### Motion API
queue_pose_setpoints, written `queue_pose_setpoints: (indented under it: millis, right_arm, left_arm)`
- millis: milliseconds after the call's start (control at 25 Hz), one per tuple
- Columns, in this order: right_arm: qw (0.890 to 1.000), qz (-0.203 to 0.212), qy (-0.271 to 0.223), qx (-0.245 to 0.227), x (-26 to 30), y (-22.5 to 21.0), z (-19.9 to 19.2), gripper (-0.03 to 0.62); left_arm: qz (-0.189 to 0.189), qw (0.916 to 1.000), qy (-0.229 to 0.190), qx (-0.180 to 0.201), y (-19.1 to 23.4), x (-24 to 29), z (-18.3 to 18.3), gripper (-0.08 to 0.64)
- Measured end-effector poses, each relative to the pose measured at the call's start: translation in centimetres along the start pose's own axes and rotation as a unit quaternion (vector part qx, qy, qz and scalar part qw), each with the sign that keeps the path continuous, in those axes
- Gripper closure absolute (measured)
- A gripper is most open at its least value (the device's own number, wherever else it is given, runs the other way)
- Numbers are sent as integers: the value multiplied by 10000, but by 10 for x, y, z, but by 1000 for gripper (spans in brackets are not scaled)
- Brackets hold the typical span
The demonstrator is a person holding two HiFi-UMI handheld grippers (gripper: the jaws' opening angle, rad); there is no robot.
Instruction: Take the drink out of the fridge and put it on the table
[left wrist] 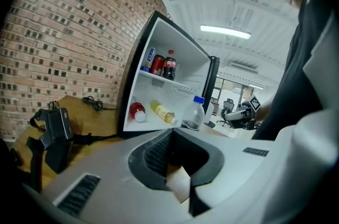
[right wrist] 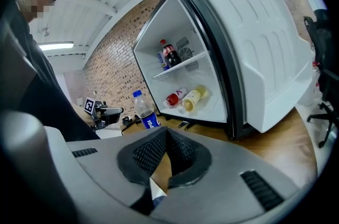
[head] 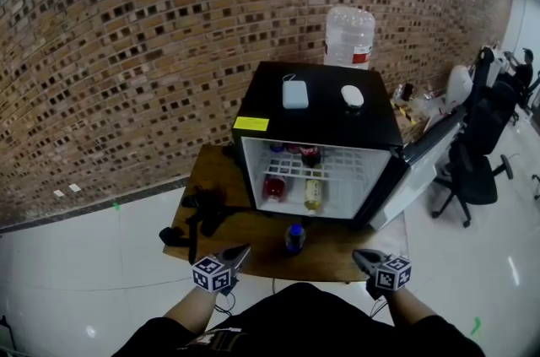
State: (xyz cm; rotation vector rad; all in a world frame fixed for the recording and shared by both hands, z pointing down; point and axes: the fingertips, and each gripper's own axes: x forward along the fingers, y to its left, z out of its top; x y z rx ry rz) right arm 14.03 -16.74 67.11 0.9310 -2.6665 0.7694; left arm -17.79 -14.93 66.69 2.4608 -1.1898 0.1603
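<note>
A clear drink bottle with a blue cap and blue label (head: 294,239) stands upright on the wooden table (head: 211,178), just in front of the open black mini fridge (head: 316,106). It also shows in the left gripper view (left wrist: 194,113) and the right gripper view (right wrist: 143,110). Inside the fridge a red bottle (head: 273,187) and a yellow bottle (head: 313,194) lie on the floor, and a cola bottle (head: 310,154) stands on the shelf. My left gripper (head: 245,247) and right gripper (head: 356,254) hover at the table's near edge, either side of the bottle, both shut and empty.
The fridge door (head: 413,170) hangs open to the right. Black strapped gear (head: 202,216) lies on the table's left part. Two white items (head: 294,94) sit on the fridge top, a water jug (head: 349,36) stands behind, and an office chair (head: 472,170) is at the right.
</note>
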Motion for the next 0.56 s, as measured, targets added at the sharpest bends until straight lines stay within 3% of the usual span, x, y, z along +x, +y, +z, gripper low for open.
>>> queue_pose_setpoints:
  millis: [560]
  right_arm:
    - [10000, -18, 32, -56, -4, 0, -2, 589]
  left_arm:
    - [-82, 10000, -9, -20, -3, 1, 3, 552]
